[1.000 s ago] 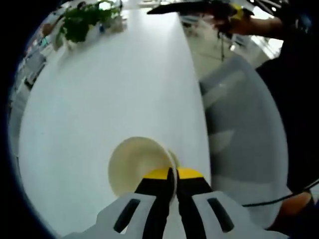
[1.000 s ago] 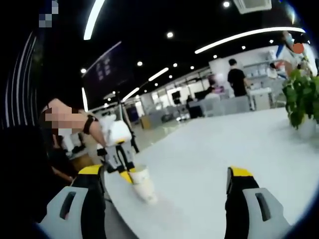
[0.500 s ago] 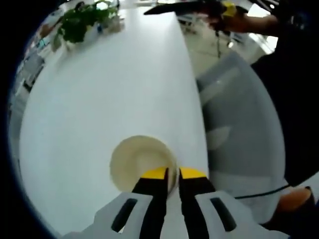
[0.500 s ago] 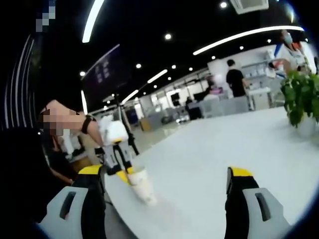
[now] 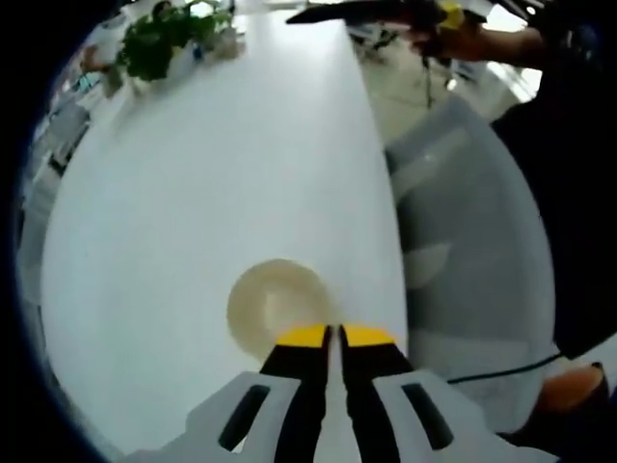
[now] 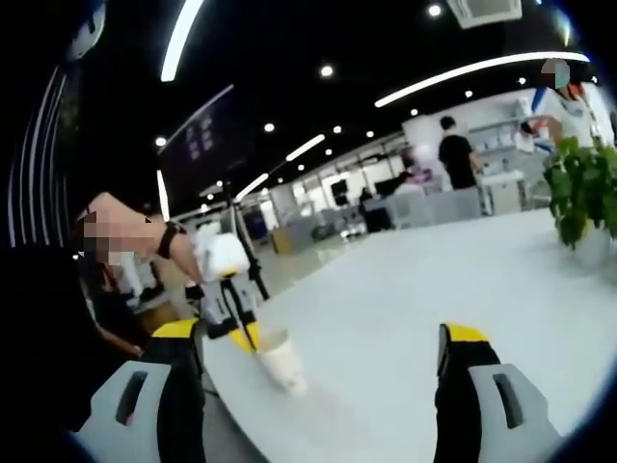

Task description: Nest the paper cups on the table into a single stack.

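Observation:
A cream paper cup stands upright near the right edge of the white table, and I look down into its mouth. My left gripper is shut, its yellow tips pinching the cup's near rim. In the right gripper view the same cup stands at the table's left edge, with the left gripper coming down on its rim from a person's hand. My right gripper hangs wide open above the table with nothing between its fingers. It also appears far off as a dark shape, the right gripper.
A potted green plant stands at the table's far end, the same plant being at the right in the right gripper view. A grey chair sits beside the table's edge. People stand at desks in the background.
The left jaws parted slightly half a second ago and have shut again on the cup's rim. The cup now looks more upright. The right gripper has stayed open and nearly still.

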The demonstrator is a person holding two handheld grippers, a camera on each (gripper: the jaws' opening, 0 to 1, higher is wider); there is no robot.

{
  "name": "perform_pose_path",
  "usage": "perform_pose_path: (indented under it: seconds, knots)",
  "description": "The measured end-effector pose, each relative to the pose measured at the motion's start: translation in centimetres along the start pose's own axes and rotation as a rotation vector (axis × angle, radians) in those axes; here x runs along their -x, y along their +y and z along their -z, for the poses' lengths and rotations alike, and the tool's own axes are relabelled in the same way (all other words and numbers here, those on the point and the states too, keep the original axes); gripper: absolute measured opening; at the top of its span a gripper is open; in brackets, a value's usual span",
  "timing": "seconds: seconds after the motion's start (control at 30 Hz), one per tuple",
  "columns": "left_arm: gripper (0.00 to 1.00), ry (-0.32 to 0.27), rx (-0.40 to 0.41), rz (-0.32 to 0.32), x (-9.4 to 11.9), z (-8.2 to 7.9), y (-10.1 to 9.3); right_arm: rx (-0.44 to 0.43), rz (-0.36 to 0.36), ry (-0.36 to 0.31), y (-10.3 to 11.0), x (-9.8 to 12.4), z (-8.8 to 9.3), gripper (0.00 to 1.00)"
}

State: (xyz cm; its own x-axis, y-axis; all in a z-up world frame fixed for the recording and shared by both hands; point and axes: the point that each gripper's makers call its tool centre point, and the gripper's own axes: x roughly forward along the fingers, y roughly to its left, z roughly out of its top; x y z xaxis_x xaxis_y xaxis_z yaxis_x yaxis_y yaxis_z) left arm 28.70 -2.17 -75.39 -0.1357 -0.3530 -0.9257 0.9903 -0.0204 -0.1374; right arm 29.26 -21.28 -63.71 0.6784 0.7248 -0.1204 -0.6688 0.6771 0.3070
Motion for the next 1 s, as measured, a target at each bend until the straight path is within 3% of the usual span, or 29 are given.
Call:
perform_pose_path:
  seconds: [0.27, 0.8, 1.0]
  knots:
    - [0.02, 0.016, 0.005, 0.012, -1.1, 0.0, -0.2, -0.008, 0.011, 0.011, 0.0, 0.7, 0.7, 0.99]
    - [0.02, -0.004, 0.016, 0.006, 0.1, 0.7, -0.4, -0.003, 0.005, 0.004, 0.1, 0.0, 0.5, 0.99]
    - [0.14, -0.064, 0.019, -0.004, 0.7, -0.1, -0.4, 0.000, -0.006, 0.014, 0.5, -0.1, 0.7, 0.99]
